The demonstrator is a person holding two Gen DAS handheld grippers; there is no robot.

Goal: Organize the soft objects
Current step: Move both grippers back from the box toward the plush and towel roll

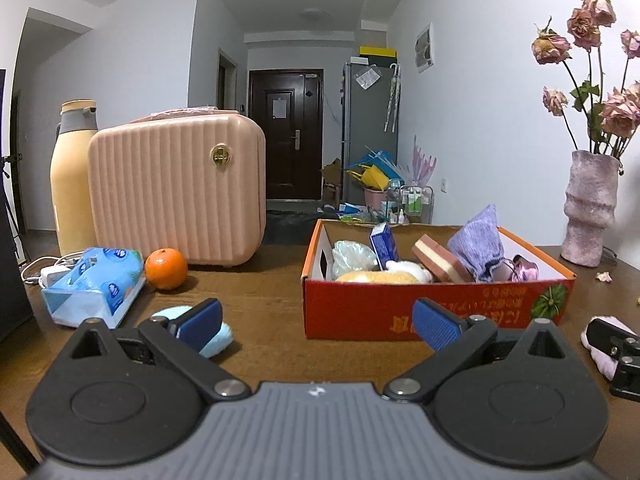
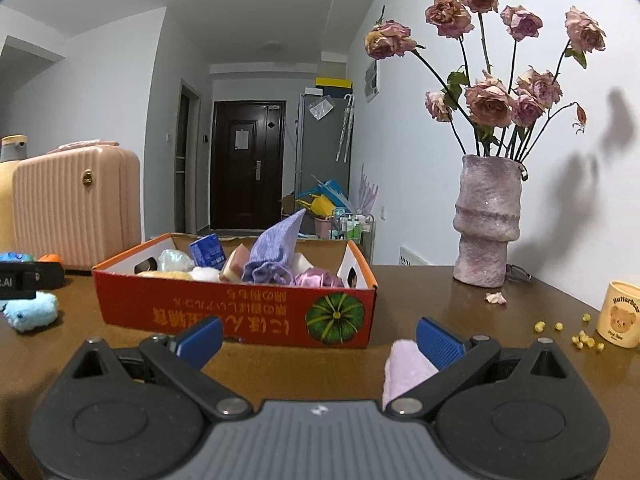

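A red cardboard box [image 1: 436, 304] [image 2: 236, 312] on the brown table holds several soft items: a purple knit pouch [image 1: 478, 246] [image 2: 274, 254], a sponge [image 1: 440, 260], a yellow plush [image 1: 380, 277]. My left gripper [image 1: 318, 320] is open, low over the table, with a light blue plush [image 1: 218, 334] [image 2: 32, 312] just behind its left finger. My right gripper [image 2: 320, 334] is open too; a pale pink soft cloth [image 2: 406, 372] [image 1: 604, 354] lies on the table against the inner side of its right finger, ungripped.
A pink ribbed case [image 1: 176, 188], a yellow bottle [image 1: 72, 176], a tissue pack [image 1: 96, 286] and an orange [image 1: 166, 269] stand left. A vase of dried roses [image 2: 486, 220] and a yellow bear cup [image 2: 620, 314] with scattered crumbs are right.
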